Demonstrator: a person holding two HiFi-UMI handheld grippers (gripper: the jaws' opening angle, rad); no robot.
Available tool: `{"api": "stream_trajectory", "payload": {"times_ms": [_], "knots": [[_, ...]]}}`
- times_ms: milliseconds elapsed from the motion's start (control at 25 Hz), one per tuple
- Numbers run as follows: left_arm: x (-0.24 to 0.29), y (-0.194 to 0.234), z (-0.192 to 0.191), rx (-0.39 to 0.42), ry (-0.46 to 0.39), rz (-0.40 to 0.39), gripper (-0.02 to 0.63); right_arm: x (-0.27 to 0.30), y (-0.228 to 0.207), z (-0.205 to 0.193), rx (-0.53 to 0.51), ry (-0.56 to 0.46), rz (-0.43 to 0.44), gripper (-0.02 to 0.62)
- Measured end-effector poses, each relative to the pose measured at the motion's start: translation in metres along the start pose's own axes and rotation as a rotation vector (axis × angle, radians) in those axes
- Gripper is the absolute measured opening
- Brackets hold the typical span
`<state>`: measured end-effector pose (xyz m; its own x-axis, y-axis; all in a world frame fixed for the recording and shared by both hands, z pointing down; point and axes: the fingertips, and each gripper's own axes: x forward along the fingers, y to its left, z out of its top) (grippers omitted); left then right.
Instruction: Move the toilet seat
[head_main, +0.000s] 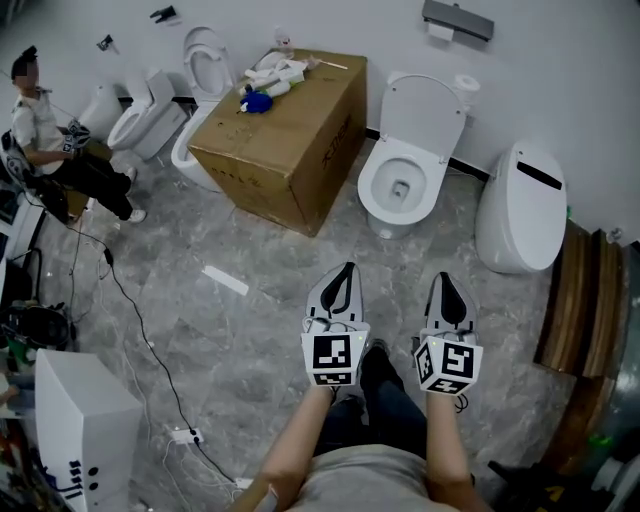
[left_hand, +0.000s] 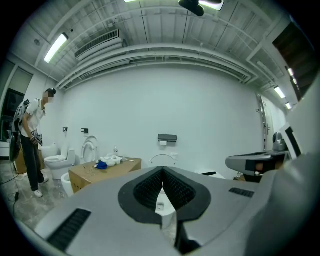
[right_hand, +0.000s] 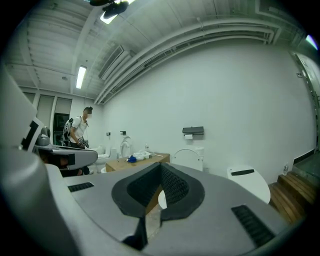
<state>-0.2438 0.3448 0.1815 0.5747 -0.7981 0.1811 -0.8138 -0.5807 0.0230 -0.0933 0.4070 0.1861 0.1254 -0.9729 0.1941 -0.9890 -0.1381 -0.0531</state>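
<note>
A white toilet (head_main: 405, 170) stands against the far wall, its lid (head_main: 425, 110) raised against the wall and the seat ring (head_main: 392, 165) down on the bowl. My left gripper (head_main: 346, 272) and right gripper (head_main: 446, 282) hover side by side over the floor, a stride short of the toilet, pointing at it. Both are shut with nothing between the jaws. In the left gripper view the shut gripper (left_hand: 162, 172) covers most of the toilet; only the lid's arch (left_hand: 162, 157) shows above it. In the right gripper view the gripper (right_hand: 161, 167) sits left of the lid (right_hand: 187, 156).
A big cardboard box (head_main: 285, 130) with small items on top stands left of the toilet. A closed white toilet (head_main: 520, 205) and wooden steps (head_main: 585, 300) are at the right. Further toilets (head_main: 150, 120) and a seated person (head_main: 50, 145) are far left. A cable and power strip (head_main: 185, 435) cross the floor.
</note>
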Motion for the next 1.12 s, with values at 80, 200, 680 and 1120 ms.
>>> {"api": "stream_trajectory", "payload": {"times_ms": [80, 200, 680, 1120], "knots": [[0.02, 0.0, 0.005, 0.005, -0.001, 0.004, 0.015, 0.019, -0.008, 0.005, 0.001, 0.0, 0.01, 0.015], [0.049, 0.001, 0.01, 0.003, -0.002, 0.015, 0.015, 0.048, -0.02, 0.012, -0.002, -0.002, 0.025, 0.015], [0.135, -0.006, 0.021, -0.008, 0.014, 0.03, 0.015, 0.122, -0.064, 0.022, 0.004, 0.015, 0.053, 0.015], [0.169, 0.008, 0.024, 0.008, 0.029, 0.033, 0.014, 0.161, -0.07, 0.024, 0.029, 0.022, 0.05, 0.015]]}}
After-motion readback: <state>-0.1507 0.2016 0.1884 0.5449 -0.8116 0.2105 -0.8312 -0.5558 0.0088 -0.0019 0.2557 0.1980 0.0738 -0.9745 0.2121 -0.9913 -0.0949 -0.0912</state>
